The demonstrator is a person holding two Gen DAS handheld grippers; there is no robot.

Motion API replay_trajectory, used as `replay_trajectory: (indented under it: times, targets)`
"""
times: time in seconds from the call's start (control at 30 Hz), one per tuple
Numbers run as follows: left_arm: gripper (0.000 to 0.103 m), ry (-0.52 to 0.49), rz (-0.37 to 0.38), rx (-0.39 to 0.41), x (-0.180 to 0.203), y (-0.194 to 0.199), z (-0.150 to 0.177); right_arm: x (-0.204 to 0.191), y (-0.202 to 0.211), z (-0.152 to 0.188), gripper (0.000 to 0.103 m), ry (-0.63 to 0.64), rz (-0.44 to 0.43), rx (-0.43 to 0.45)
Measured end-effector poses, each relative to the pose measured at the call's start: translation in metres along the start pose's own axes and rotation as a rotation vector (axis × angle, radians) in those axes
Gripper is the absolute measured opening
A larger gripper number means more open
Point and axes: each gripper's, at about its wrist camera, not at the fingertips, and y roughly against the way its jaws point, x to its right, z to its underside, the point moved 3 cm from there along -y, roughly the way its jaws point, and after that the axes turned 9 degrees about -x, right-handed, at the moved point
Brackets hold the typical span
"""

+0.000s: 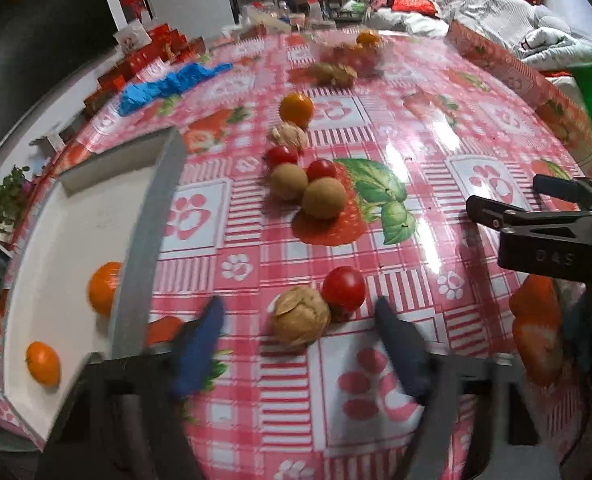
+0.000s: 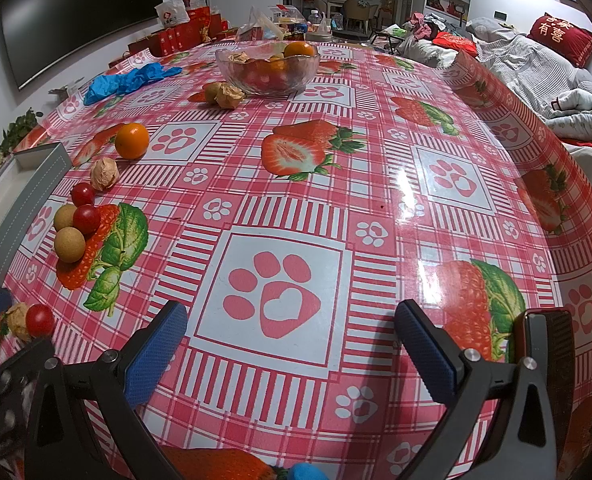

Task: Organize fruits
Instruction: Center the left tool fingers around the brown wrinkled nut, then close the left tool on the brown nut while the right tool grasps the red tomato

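Across the table under your grippers lies a red checked cloth, with a glass bowl of fruit at its far end and a white tray at its left edge holding two oranges. Between bowl and tray, loose fruit is strung along the cloth: an orange, husked berries, brown longans and cherry tomatoes. Your left gripper stands half spread around a husked berry and a tomato that touch each other, pads clear of both, while your right gripper hangs wide and empty over bare cloth.
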Motion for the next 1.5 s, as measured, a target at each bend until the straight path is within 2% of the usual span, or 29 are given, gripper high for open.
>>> replay_trajectory:
  times: [0.03,0.13,0.2,0.23,0.6,0.7,0.8,0.97,1.23,1.5]
  targets:
    - [0.066,0.014,0.013,0.002,-0.001,0.001,-0.001,0.0,0.0,0.0,0.103,0.0,0.0,0.0]
    - [0.05,0.039,0.049,-0.007,-0.004,-0.001,-0.002,0.0,0.0,0.0,0.103,0.0,0.0,0.0]
    - [0.047,0.044,0.056,-0.005,-0.004,-0.001,-0.001,0.0,0.0,0.0,0.103,0.0,0.0,0.0]
    - [0.04,0.041,0.067,-0.003,-0.003,0.0,0.0,0.0,0.0,0.0,0.103,0.0,0.0,0.0]
    - [0.039,0.024,0.114,0.018,-0.002,0.009,0.021,-0.004,0.003,0.003,0.103,0.002,-0.007,-0.032]
    - [0.044,0.016,0.094,0.03,-0.003,0.012,0.029,-0.016,0.006,0.007,0.103,0.035,-0.029,-0.044]
    - [0.044,0.017,0.111,0.043,-0.006,0.013,0.032,-0.032,0.011,0.01,0.103,0.071,-0.076,-0.051]
    - [0.044,0.008,0.125,0.052,-0.008,0.014,0.035,-0.06,0.022,0.01,0.103,0.128,-0.211,-0.071]
    - [0.044,0.004,0.11,0.058,-0.019,0.016,0.043,-0.096,0.022,0.022,0.101,0.233,-0.276,-0.11]
    - [0.044,0.031,0.096,0.041,-0.032,0.018,0.052,-0.122,0.027,0.032,0.085,0.344,-0.279,-0.105]
